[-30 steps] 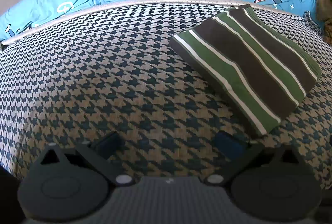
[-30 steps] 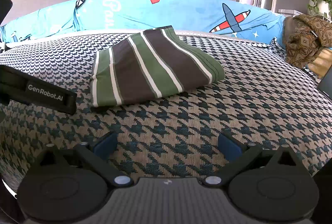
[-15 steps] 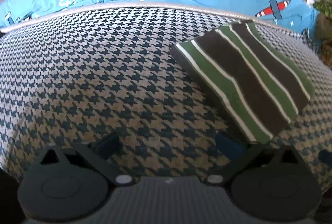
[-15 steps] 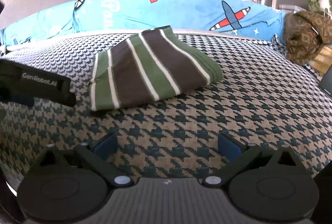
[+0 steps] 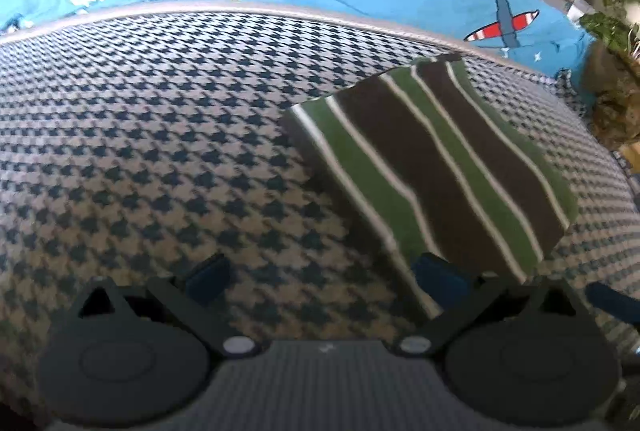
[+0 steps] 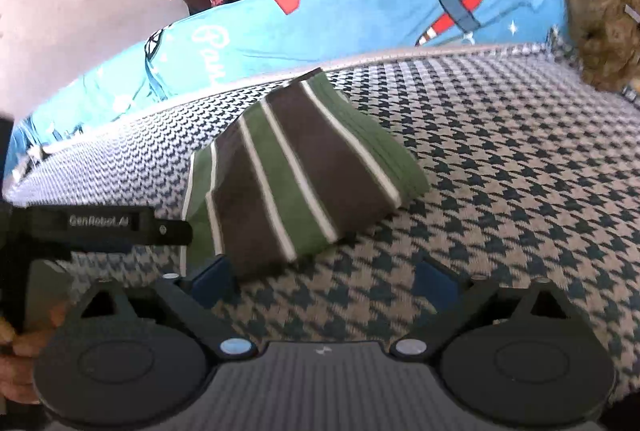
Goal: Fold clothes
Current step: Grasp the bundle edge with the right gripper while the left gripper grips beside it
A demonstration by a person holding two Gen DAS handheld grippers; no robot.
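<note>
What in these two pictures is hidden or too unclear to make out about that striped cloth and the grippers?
- Striped cloth: its near corner sits behind the left gripper in the left wrist view; contact cannot be told.
- Its underside and inner layers: hidden by the top fold in both views.
- Brown bundle: blurred and cut by the right wrist view's edge.
- Right gripper: its left finger overlaps the cloth's edge.

Two low views, shared garment (image 5: 432, 167)

Folded striped garment (image 5: 436, 167) on houndstooth bed (image 5: 160, 135)
</note>
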